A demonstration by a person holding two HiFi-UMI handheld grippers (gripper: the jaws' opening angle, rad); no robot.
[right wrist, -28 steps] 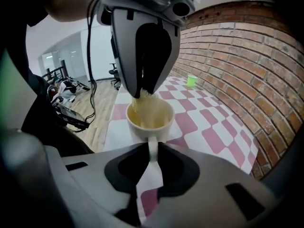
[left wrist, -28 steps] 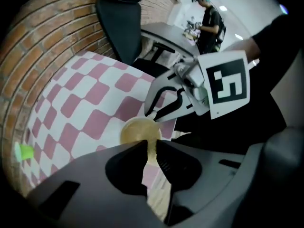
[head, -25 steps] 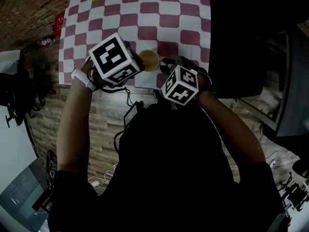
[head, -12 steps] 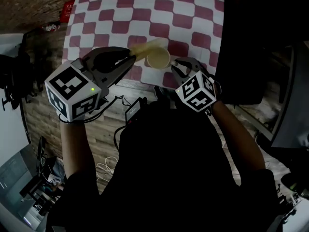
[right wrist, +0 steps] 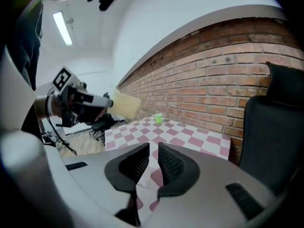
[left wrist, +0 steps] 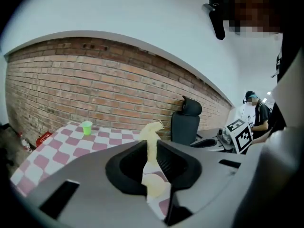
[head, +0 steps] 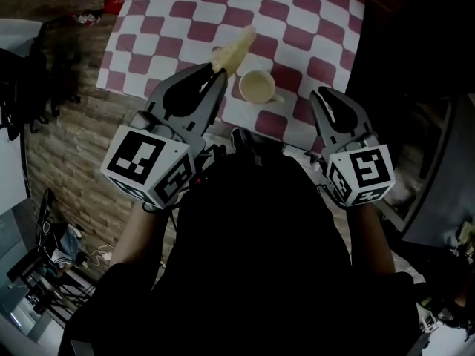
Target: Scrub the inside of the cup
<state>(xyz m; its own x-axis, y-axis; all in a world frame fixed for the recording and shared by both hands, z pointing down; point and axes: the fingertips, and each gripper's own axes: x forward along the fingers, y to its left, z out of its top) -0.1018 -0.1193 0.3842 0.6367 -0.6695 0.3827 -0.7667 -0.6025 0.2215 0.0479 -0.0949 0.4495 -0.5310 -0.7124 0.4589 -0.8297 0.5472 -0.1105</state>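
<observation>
Red and white squares cover the tabletop (head: 178, 21), and a brick wall (left wrist: 71, 84) stands behind its far edge. By that wall, off to the right, sits a black office chair (left wrist: 186, 120).

The cup (head: 256, 87) I have to scrub stands upright on the tabletop. It is close to the near edge, a bit right of the middle. It is pale, and its mouth faces up.

My left tongs (head: 210, 78) are squeezed tight on a long, pale yellow sponge (head: 234, 47). The sponge is pinched between the two dark pads and pokes out well past the tips. It is tilted, and it hangs over the tabletop just left of the cup. It does not touch the cup (there is a clear bit of cloth between them).

My right tongs (head: 332, 101) are by the near right corner of the tabletop, to the right of the cup and apart from it. Their jaws are only a little way apart, like a thin slit. Nothing sits between them. Through the slit I can only see the checked cloth.

Each pair of tongs has a cube with black and white squares on it. One cube (head: 152, 167) is on the left and one cube (head: 361, 173) is on the right, both close to my body.

A small green cup (left wrist: 86, 127) stands near the far edge of the tabletop, by the wall, well apart from the pale cup.
</observation>
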